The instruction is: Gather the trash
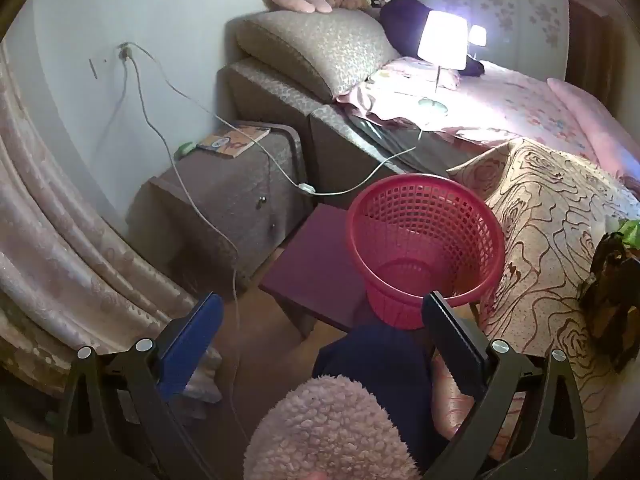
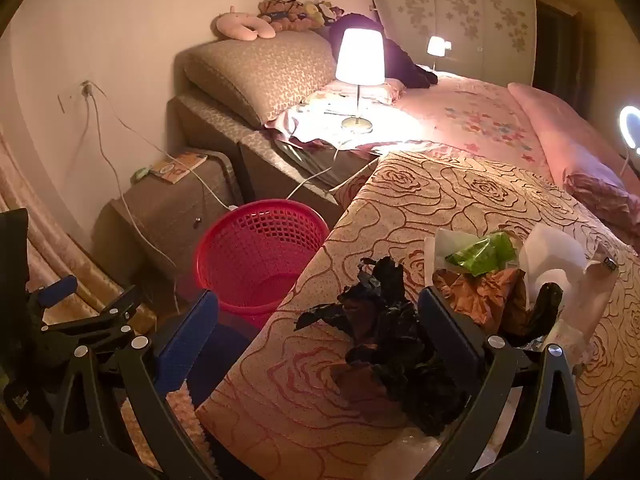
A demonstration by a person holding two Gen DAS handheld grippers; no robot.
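A red mesh basket (image 1: 424,240) stands empty on the floor by the bed, just beyond my open left gripper (image 1: 324,316), which has nothing between its fingers. In the right wrist view the basket (image 2: 260,256) sits left of a table under a rose-patterned cloth (image 2: 304,380). Trash is piled on that cloth: a crumpled black plastic bag (image 2: 392,320), a green wrapper (image 2: 480,254), brown paper (image 2: 480,300) and white paper (image 2: 552,256). My right gripper (image 2: 320,320) hangs open over the table's near edge. The black bag lies against its right finger (image 2: 448,328), ungripped. The black bag (image 1: 608,280) also shows at the left view's right edge.
A purple stool (image 1: 316,264) stands beside the basket. Behind it are a nightstand (image 1: 224,200) with a book, trailing white cables (image 1: 224,236), and a bed (image 2: 480,120) with a lit lamp (image 2: 360,60). A curtain (image 1: 60,240) hangs at left. A person's fuzzy pink sleeve or slipper (image 1: 332,428) fills the bottom.
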